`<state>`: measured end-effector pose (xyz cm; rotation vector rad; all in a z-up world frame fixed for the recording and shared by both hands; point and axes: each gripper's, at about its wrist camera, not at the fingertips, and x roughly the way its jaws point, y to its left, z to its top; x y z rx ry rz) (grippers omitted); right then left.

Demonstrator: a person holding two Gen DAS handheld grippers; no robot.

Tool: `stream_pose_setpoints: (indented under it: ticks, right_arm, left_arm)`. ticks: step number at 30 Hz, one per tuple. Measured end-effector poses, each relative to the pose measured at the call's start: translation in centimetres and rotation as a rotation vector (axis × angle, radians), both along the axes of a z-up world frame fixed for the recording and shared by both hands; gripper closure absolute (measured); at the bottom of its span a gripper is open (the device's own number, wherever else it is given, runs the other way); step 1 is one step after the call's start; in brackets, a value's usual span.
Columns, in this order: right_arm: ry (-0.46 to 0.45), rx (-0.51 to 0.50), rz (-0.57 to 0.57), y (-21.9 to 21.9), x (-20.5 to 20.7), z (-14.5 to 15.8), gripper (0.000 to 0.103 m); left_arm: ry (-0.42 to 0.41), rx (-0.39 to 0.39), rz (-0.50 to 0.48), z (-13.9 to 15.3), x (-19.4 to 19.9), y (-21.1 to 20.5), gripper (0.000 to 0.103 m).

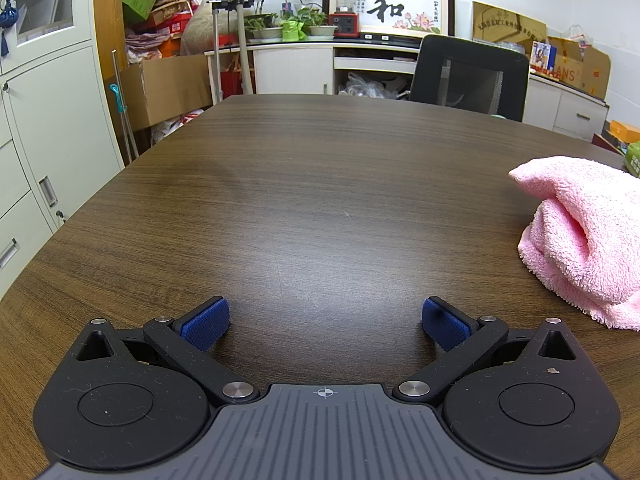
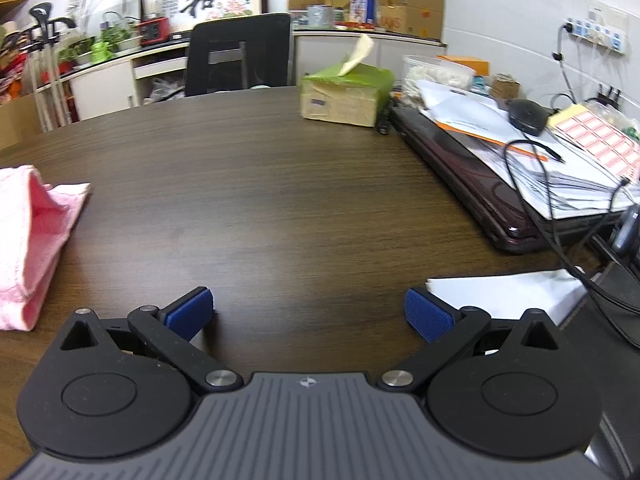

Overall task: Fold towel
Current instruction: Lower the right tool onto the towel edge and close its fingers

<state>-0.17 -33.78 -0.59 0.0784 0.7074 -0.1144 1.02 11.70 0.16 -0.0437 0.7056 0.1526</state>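
A pink fluffy towel (image 1: pixel 584 236) lies bunched on the dark wooden table (image 1: pixel 304 184), at the right edge of the left wrist view. It also shows at the left edge of the right wrist view (image 2: pixel 28 236). My left gripper (image 1: pixel 325 322) is open and empty, low over bare table to the left of the towel. My right gripper (image 2: pixel 308 312) is open and empty, low over bare table to the right of the towel. Neither gripper touches the towel.
A black office chair (image 1: pixel 468 74) stands at the table's far edge. On the right side are a green tissue box (image 2: pixel 346 94), a dark laptop (image 2: pixel 480 184) under stacked papers, a mouse (image 2: pixel 528 116), cables and white paper sheets (image 2: pixel 508 292). Cabinets (image 1: pixel 44 128) stand left.
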Motion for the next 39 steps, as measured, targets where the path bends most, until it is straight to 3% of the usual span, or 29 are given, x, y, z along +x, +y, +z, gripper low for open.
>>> stream_pose_setpoints:
  ticks: [12,23,33,36,39]
  right_arm:
    - [-0.074,0.192,0.193,4.0,0.8,3.2,0.000]
    - [-0.110,0.308,0.347,8.3,3.3,4.7,0.000]
    - [-0.072,0.479,0.399,9.0,6.6,4.0,0.003]
    - [-0.097,0.468,0.444,9.6,6.7,4.5,0.009]
    - [-0.153,0.385,0.536,11.2,5.7,5.7,0.017]
  left_arm:
    - [0.000,0.000,0.000,0.0,0.0,0.0,0.000]
    - [0.000,0.000,0.000,0.0,0.0,0.0,0.000]
    - [0.000,0.000,0.000,0.0,0.0,0.0,0.000]
    - [0.000,0.000,0.000,0.0,0.0,0.0,0.000]
    - [0.000,0.001,-0.002,0.0,0.0,0.0,0.000]
